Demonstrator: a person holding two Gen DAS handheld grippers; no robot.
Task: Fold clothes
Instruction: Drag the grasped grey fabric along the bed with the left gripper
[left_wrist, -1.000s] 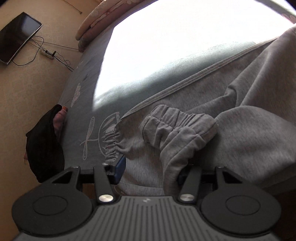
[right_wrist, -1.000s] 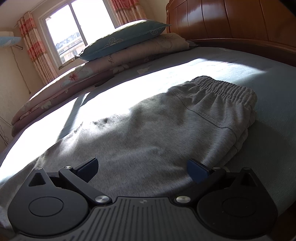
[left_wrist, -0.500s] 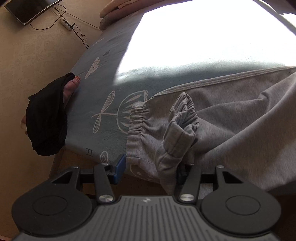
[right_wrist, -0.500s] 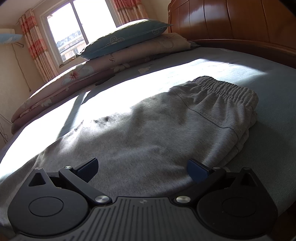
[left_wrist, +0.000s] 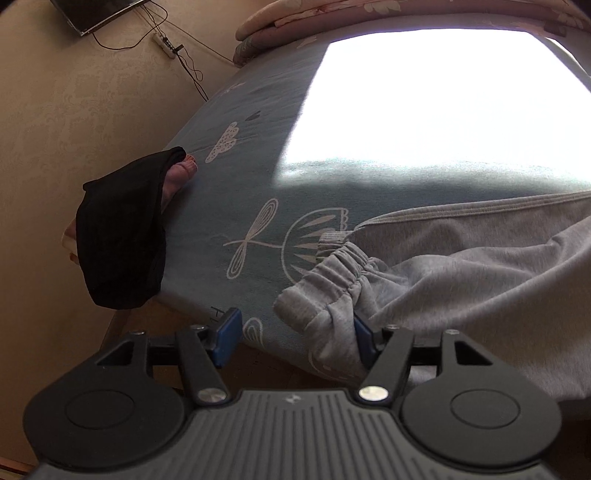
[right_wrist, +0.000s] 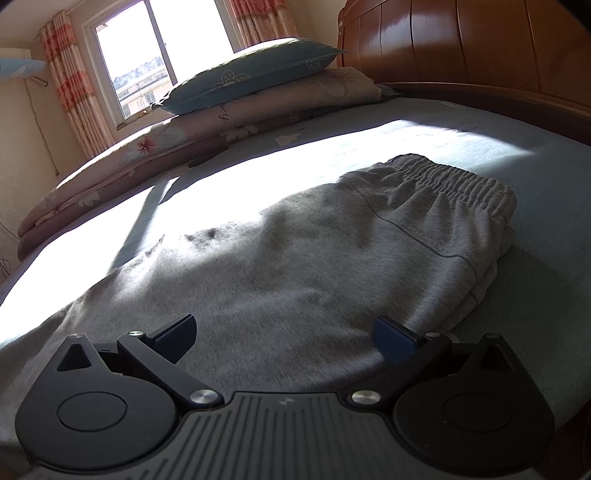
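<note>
A pair of grey sweatpants (right_wrist: 332, 266) is laid flat across the blue bed sheet (right_wrist: 480, 147), folded lengthwise so that one half lies stacked on the other. The gathered elastic waistband (right_wrist: 458, 181) is turned toward the wooden headboard, and a stitched pocket seam is seen running below it. Part of the fleece is lit by strong sun, the rest is shaded. In the left wrist view the leg end is seen at the bed's edge, where the ribbed cuff (left_wrist: 343, 269) is bunched and crumpled, with some cloth hanging over the side.
</note>
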